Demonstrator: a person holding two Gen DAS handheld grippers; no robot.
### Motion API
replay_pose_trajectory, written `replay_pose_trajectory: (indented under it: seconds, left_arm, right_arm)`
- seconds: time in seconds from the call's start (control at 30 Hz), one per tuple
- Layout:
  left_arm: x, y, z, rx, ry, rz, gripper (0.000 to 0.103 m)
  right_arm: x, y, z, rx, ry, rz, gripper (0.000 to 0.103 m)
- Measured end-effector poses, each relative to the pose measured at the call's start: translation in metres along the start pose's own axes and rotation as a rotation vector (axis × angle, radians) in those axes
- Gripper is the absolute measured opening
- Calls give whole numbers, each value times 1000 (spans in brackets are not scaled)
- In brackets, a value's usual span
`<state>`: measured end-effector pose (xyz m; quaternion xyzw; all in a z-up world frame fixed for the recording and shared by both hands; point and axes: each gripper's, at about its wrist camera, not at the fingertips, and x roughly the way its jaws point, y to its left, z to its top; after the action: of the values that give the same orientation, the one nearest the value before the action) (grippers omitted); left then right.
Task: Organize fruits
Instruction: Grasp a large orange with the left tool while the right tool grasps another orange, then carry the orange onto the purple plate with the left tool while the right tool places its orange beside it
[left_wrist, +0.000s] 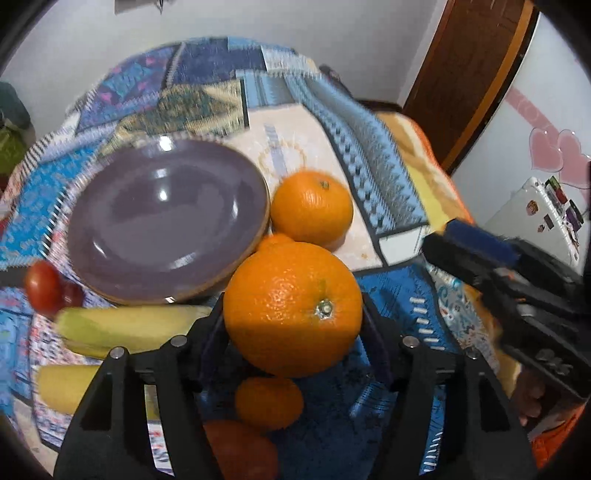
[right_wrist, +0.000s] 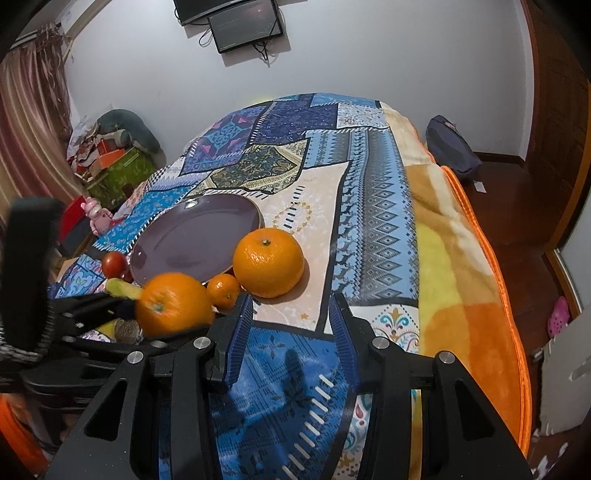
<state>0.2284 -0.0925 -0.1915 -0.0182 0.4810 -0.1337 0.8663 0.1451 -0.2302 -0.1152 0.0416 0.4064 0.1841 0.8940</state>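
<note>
My left gripper is shut on a large orange, held above the patterned cloth; the right wrist view shows the same orange at the left. A purple plate lies empty just beyond it. A second orange rests right of the plate, with a small mandarin beside it. My right gripper stands open over the cloth with nothing between its fingers, to the right of the fruit.
Under the held orange lie another mandarin and a tomato. Yellow bananas and red tomatoes sit left of the plate. The patterned cloth drops off at the right over an orange blanket.
</note>
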Motion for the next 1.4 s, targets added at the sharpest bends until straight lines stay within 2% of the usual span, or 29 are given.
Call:
replay_pose_trajectory:
  seconds: [0.23, 0.4, 0.57, 0.93, 1.03, 1.2, 1.4]
  left_arm:
    - [-32, 25, 22, -36, -86, 16, 65]
    - [-32, 42, 34, -54, -104, 35, 65]
    - [-25, 53, 40, -66, -109, 33, 65]
    - [-10, 67, 46, -79, -104, 24, 65]
    - [-8, 69, 46, -79, -103, 28, 65]
    - [-6, 72, 45, -83, -96, 25, 65]
    - [-12, 72, 45, -83, -103, 35, 65]
  right_arm:
    - [18, 11, 12, -25, 15, 20, 40]
    - [39, 17, 22, -45, 40, 22, 40]
    - [63, 20, 27, -45, 91, 34, 45]
    - [89, 18, 28, -62, 139, 1, 69]
    - [96, 17, 25, -57, 158, 6, 70]
    - [105, 4, 25, 30, 194, 73, 68]
    - [97, 12, 25, -1, 184, 34, 67]
